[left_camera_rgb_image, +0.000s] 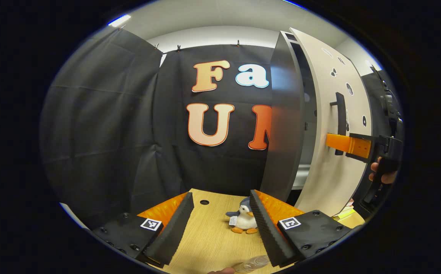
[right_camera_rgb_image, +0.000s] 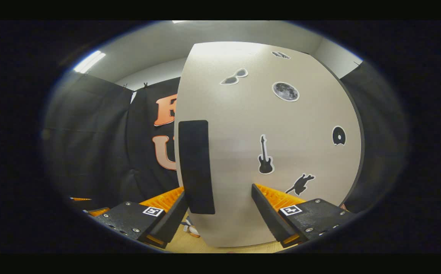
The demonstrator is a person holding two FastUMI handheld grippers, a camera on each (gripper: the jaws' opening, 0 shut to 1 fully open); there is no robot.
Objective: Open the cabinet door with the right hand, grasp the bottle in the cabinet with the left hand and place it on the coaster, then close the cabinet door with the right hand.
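Right gripper (right_camera_rgb_image: pixel 218 213) straddles the cabinet door's (right_camera_rgb_image: pixel 274 152) upright handle (right_camera_rgb_image: pixel 195 167), jaws apart.

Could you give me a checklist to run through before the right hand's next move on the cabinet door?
1. Left gripper free: ok, fingers open, nothing between them.
2. Bottle out of the cabinet: ok, it shows low over the table.
3. Bottle on the coaster: cannot tell.
4. Cabinet door shut: not ok, it stands ajar.
5. Right gripper at the handle: ok, fingers open, with the handle between them, close to one finger and not gripped.
6. Penguin toy clear of the door's swing: cannot tell.
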